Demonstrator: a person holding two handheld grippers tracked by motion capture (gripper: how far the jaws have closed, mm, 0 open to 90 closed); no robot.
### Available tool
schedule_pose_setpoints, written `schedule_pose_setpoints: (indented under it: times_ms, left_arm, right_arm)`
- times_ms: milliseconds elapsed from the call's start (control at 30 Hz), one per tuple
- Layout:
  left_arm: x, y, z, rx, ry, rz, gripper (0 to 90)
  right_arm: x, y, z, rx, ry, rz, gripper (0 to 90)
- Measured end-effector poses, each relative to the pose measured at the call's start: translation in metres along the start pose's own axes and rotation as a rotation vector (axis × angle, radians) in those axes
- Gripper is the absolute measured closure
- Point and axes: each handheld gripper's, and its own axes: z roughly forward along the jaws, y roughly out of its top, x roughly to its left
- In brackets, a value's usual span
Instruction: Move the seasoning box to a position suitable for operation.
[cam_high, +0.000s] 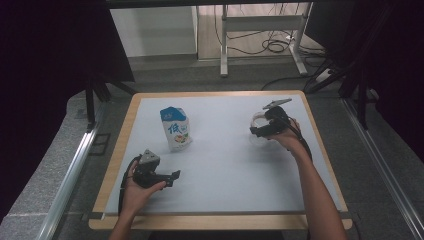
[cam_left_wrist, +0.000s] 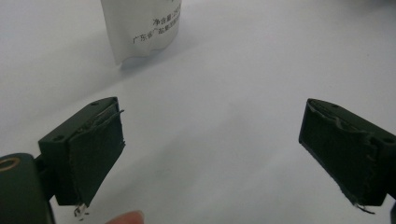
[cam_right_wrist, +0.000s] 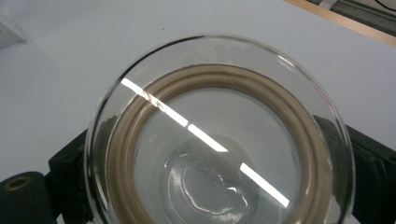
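Item 1, glass lid (cam_right_wrist: 217, 140): clear round piece with a beige sealing ring inside its rim and a domed knob at centre, seen face-on in the right gripper view. It sits between the two black jaws of the right gripper (cam_high: 260, 129), one jaw at each side of the rim and pressed against it, so the tongs are clamped on the lid. In the high view the lid (cam_high: 258, 131) appears as a pale transparent disc at the right side of the table, toward the far half, held at the gripper's tip; whether its lower edge touches the surface cannot be told.

Item 2, right gripper: held in the person's right hand (cam_high: 287, 136), pointing left, grey three-cornered plate on top, black cable trailing along the forearm.

Item 3, left gripper (cam_high: 174, 176): held in the person's left hand (cam_high: 135, 190) at the near left of the table, pointing right. In the left gripper view its jaws stand wide apart with bare white surface between them; the tongs are open and hold nothing. The padding on both jaws is frayed at the edges.

Item 4, milk carton (cam_high: 176, 129): white and blue, gable top, upright, left of centre, just beyond the left gripper and well apart from the lid. Its printed lower part (cam_left_wrist: 142, 25) shows at the top of the left gripper view.

Item 5, table (cam_high: 225, 170): white top, light wooden border
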Motion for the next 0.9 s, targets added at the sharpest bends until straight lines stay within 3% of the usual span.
schedule_pose_setpoints:
  times_ms: [267, 533, 667, 900]
  left_arm:
    - [-0.001, -0.001, -0.001, -0.005, 0.001, -0.001, 6.3]
    - [0.002, -0.002, -0.001, -0.008, 0.006, -0.008, 6.3]
    - [0.002, -0.002, -0.001, -0.010, 0.008, -0.009, 6.3]
    - [0.003, -0.002, -0.001, -0.009, 0.010, -0.012, 6.3]
  right_arm:
    - [0.002, 0.000, -0.003, -0.006, -0.003, -0.049, 11.4]
    - [0.001, 0.000, -0.003, -0.009, 0.001, -0.051, 11.5]
    - [0.002, 0.002, -0.004, -0.032, -0.036, -0.050, 11.5]
    - [0.007, 0.005, -0.012, -0.038, -0.030, -0.046, 11.5]
